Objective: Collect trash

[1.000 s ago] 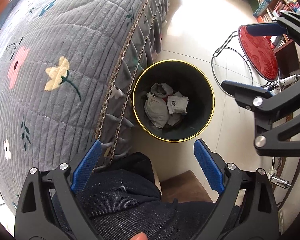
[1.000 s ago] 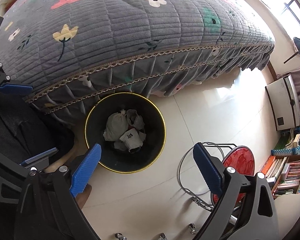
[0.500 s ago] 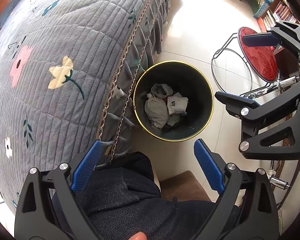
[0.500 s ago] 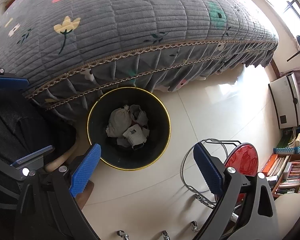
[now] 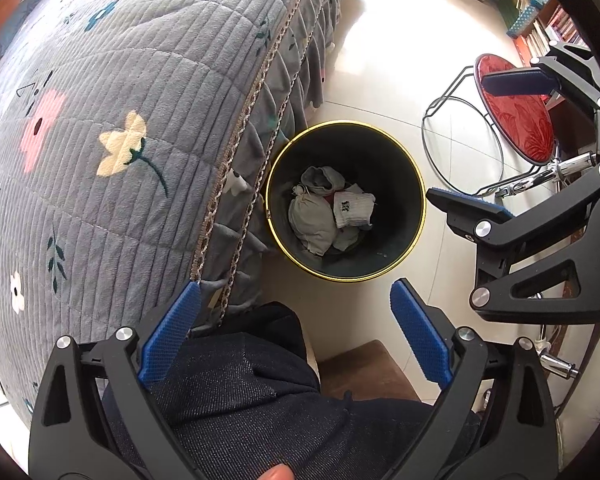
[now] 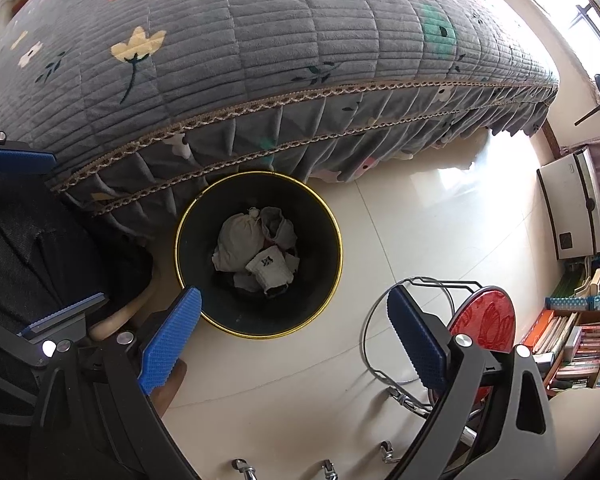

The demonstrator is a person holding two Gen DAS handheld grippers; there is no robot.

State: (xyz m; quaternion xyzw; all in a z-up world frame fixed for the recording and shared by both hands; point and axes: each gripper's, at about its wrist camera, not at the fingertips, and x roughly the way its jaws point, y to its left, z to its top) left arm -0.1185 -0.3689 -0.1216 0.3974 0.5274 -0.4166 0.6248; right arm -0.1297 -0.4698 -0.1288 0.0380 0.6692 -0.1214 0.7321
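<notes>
A black bin with a gold rim point(image 5: 404, 184) point(image 6: 324, 216) stands on the tiled floor against the bed skirt. Crumpled grey and white cloth trash point(image 5: 320, 216) point(image 6: 256, 252) lies at its bottom. My left gripper point(image 5: 296, 320) is open and empty, held above the floor on the near side of the bin. My right gripper point(image 6: 294, 324) is open and empty, above the bin's near rim. The right gripper also shows in the left wrist view point(image 5: 488, 140), and the left gripper in the right wrist view point(image 6: 40, 240).
A bed with a grey quilted floral cover point(image 5: 100, 140) point(image 6: 260, 60) fills the left and far side. A red-seated wire stool point(image 5: 512, 120) point(image 6: 484, 320) stands right of the bin. The person's dark-trousered leg point(image 5: 240, 392) is below. Bookshelves point(image 6: 572, 340) and a white appliance point(image 6: 572, 208) stand at right.
Both grippers have drifted slightly; in the right wrist view the bin has slid a little toward centre. Both stay open and empty.
</notes>
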